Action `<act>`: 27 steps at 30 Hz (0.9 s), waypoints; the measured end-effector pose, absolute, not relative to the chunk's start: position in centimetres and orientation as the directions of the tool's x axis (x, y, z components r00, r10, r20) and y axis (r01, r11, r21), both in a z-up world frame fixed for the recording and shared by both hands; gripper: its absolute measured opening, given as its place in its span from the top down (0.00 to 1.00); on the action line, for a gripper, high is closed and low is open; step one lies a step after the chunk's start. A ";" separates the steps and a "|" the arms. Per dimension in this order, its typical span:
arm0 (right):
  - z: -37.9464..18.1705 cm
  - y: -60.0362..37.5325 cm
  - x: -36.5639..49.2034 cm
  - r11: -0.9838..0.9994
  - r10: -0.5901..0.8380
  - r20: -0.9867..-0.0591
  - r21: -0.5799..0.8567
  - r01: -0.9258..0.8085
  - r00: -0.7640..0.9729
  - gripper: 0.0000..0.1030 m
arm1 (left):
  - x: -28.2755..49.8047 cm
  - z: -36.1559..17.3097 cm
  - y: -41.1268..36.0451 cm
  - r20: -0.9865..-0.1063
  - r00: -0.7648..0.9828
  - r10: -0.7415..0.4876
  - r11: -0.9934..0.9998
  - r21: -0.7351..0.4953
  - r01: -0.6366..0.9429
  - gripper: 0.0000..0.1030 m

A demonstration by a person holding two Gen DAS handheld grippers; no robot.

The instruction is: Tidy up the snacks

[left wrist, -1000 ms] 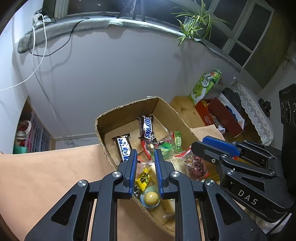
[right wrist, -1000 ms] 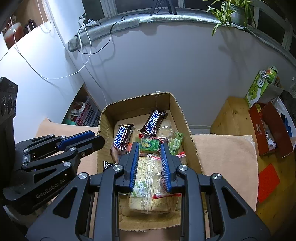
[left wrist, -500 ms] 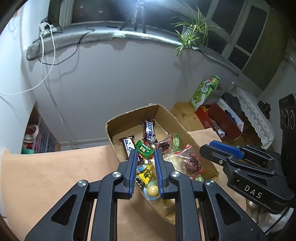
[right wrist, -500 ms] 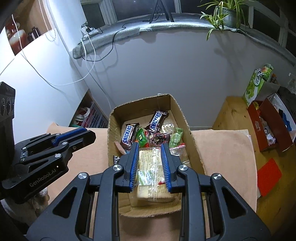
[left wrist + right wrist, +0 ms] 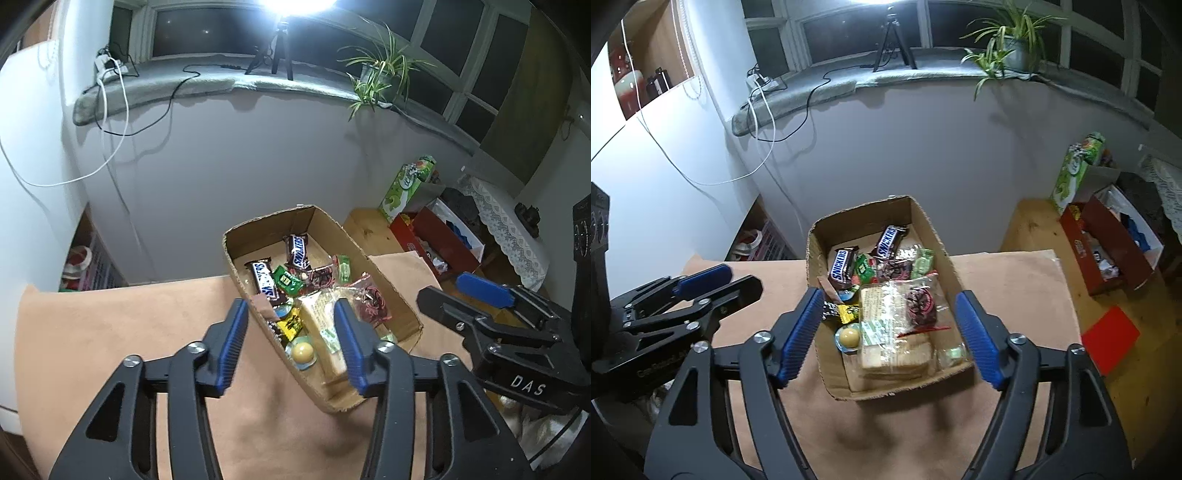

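A cardboard box (image 5: 816, 251) (image 5: 391, 291) sits on the tan-covered table and holds the snacks: two Snickers bars (image 5: 842, 267) (image 5: 297, 251), a green packet (image 5: 864, 267), a clear bag of crackers (image 5: 886, 314), a yellow packet (image 5: 849, 314) and a round yellow candy (image 5: 848, 336) (image 5: 303, 349). My left gripper (image 5: 291, 343) hangs above the box's near left side, jaws opening, nothing between its pads. My right gripper (image 5: 886, 332) hovers over the box's near end, jaws opening wide and empty. Each gripper shows at the edge of the other's view.
The tan table cover (image 5: 997, 280) ends at the wall behind the box. A wooden bench (image 5: 1030, 225) to the right carries a green carton (image 5: 1075, 166) and a red box (image 5: 1108, 251). A red sheet (image 5: 1110, 334) lies lower right. A shelf with baskets (image 5: 85, 266) stands left.
Both grippers have risen and pulled back from the box, and both have gone from shut to open. The snacks stay in the box.
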State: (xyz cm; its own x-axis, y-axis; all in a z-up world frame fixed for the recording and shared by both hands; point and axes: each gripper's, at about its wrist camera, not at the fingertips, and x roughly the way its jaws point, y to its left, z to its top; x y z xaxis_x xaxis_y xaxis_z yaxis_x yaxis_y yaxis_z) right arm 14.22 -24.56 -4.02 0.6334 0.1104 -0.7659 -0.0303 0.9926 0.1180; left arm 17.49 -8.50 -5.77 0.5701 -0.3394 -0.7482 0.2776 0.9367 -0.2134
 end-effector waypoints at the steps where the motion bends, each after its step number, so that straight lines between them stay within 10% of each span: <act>1: -3.9 -24.7 14.0 0.993 0.106 -0.766 0.114 -0.028 0.635 0.20 | 17.2 -5.7 -8.4 -0.748 0.572 -0.336 0.938 -0.210 0.276 0.49; 27: -3.5 -24.9 11.9 0.996 0.072 -0.765 0.088 -0.006 0.639 0.20 | 14.4 -4.4 -7.9 -0.745 0.608 -0.274 0.958 -0.154 0.244 0.41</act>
